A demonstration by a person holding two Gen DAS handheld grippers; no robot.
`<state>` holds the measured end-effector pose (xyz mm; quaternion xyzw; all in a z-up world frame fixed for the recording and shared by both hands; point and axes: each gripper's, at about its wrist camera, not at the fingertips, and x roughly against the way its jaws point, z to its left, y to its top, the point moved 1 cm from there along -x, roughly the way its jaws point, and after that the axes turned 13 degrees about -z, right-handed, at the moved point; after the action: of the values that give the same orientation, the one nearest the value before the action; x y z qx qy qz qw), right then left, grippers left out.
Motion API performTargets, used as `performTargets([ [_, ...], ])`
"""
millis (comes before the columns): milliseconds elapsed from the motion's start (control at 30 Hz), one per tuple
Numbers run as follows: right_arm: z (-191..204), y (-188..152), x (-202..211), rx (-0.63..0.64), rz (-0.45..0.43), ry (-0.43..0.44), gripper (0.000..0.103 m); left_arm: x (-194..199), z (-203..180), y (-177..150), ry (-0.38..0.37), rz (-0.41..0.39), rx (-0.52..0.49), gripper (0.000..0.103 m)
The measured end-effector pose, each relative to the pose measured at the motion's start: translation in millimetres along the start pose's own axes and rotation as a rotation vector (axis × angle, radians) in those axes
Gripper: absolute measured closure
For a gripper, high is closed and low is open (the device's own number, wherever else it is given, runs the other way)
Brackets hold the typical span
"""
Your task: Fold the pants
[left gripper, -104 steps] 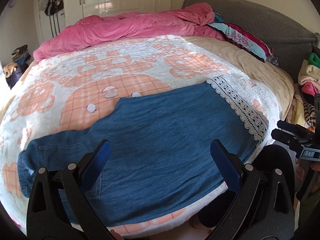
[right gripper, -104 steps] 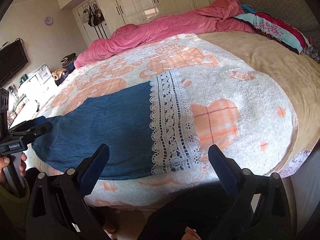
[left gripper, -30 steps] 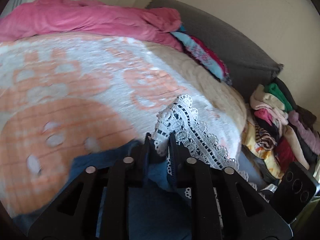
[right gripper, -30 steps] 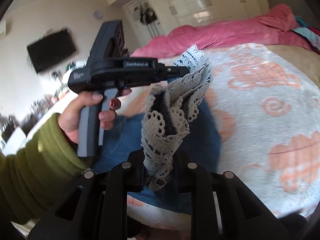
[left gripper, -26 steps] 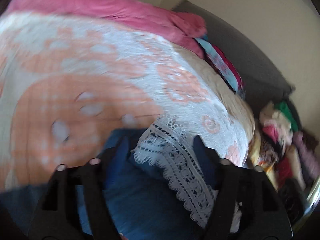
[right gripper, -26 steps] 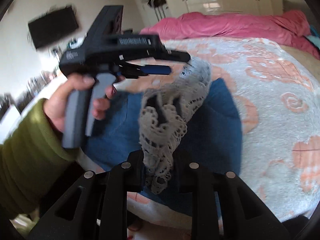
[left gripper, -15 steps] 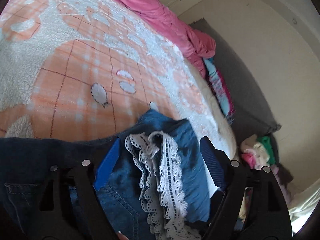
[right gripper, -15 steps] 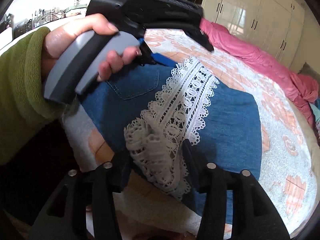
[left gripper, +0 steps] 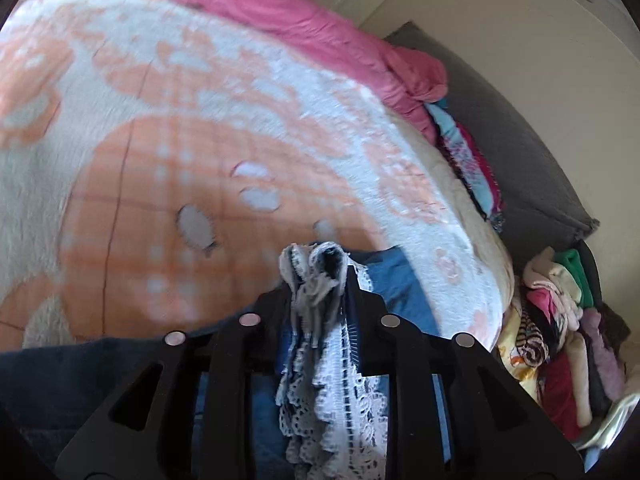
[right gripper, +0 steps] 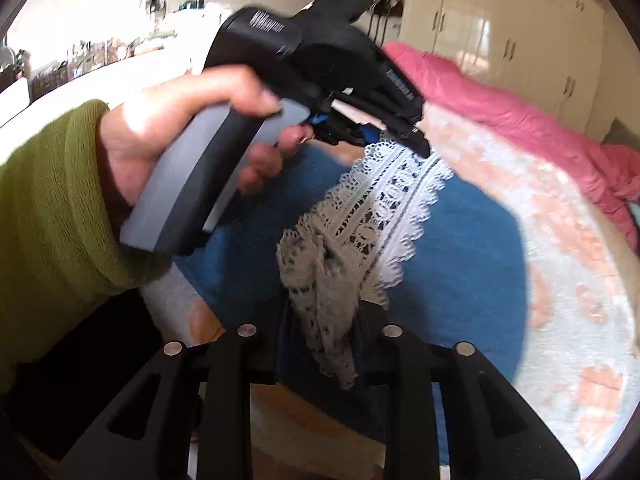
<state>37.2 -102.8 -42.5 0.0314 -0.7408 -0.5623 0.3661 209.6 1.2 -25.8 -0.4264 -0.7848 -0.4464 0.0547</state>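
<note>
Both tools have just closed: my left tool (left gripper: 316, 276) and right tool (right gripper: 320, 304) each pinch the lace hem (right gripper: 384, 208) of the denim pants (right gripper: 472, 264) on the bed (left gripper: 168, 128), gripping corners for the fold.

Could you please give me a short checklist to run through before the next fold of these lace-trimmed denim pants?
1. Left hand-held gripper has closed again on the lace hem; lace is bunched between its pads: ok.
2. Right hand-held gripper has also closed again on lace at the other end of the hem: ok.
3. Lace lies flat between the two grips: not ok, it is crumpled at both.
4. Denim pants rest on the orange-and-white blanket, hem end doubled over the rest: ok.
5. Blanket beyond the pants has room to lay them down: ok.
6. Waistband edges line up: cannot tell, they are out of view.
</note>
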Motion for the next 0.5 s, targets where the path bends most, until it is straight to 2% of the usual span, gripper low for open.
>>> performTargets([
  [67,3.8,-3.1,-4.9,0.016,-0.004,0.016,0.063,-1.6,8.8,-2.0,0.015,0.014,0.006,0.081],
  [133,6.7,-2.4,-2.5,0.024,-0.011,0.038,0.059,1.8,9.5,-2.1,0.009,0.007,0.003,0.077],
  [200,8.5,-2.2,4.8,0.002,-0.011,0.068,0.059,6.1,8.2,-2.7,0.038,-0.018,-0.021,0.057],
  [333,1.2,-5.1,26.3,-0.020,-0.008,0.118,0.056,27.8,8.0,-5.9,0.027,-0.067,-0.015,0.053],
  [433,-14.3,-10.9,46.2,-0.084,-0.013,0.152,0.056,49.6,6.6,-4.6,0.060,-0.107,-0.010,0.051],
  [500,-30.2,-11.4,59.5,-0.137,-0.030,0.139,0.056,67.8,0.3,-8.0,0.073,-0.130,-0.032,0.047],
])
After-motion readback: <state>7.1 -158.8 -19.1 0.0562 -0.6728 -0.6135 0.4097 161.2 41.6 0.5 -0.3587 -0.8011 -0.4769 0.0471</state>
